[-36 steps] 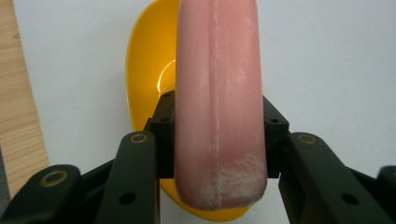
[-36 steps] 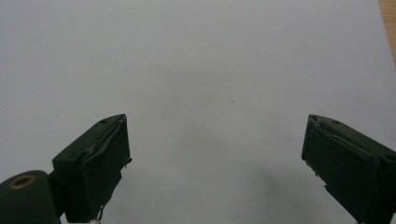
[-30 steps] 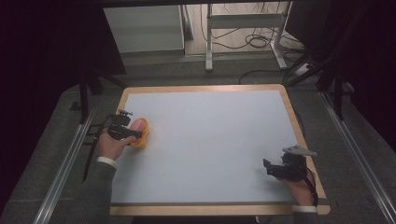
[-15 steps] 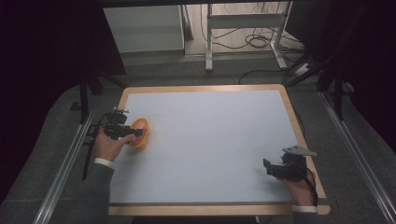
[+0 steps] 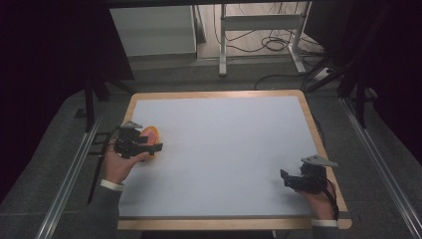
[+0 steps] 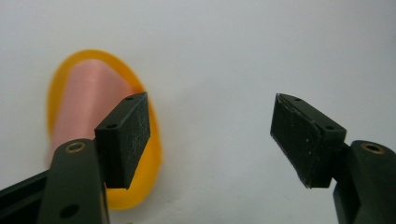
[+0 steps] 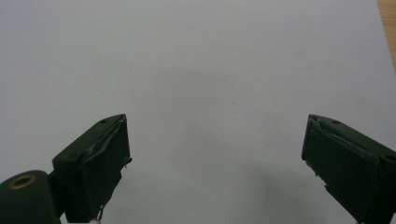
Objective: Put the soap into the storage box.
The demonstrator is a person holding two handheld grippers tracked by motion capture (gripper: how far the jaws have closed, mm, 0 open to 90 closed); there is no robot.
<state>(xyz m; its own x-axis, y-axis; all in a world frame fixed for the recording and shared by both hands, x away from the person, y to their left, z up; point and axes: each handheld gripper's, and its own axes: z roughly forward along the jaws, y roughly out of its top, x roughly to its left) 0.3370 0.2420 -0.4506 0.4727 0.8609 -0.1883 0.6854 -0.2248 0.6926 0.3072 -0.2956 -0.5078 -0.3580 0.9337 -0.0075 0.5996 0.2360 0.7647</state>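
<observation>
Orange spool (image 5: 151, 137) wound with pale pink thread lies on the white table top (image 5: 224, 149) near its left edge, just beside the left gripper (image 5: 149, 144). In the left gripper view the spool (image 6: 93, 116) sits behind the left-hand jaw, not between the pads; the jaws have just been opening and stand apart with only bare table between them. Near the table's right front corner, the right gripper (image 5: 284, 178) hangs over the bare surface, its jaws (image 7: 215, 163) spread wide, holding nothing. Beyond the table's far edge stands a metal frame (image 5: 259, 30).
</observation>
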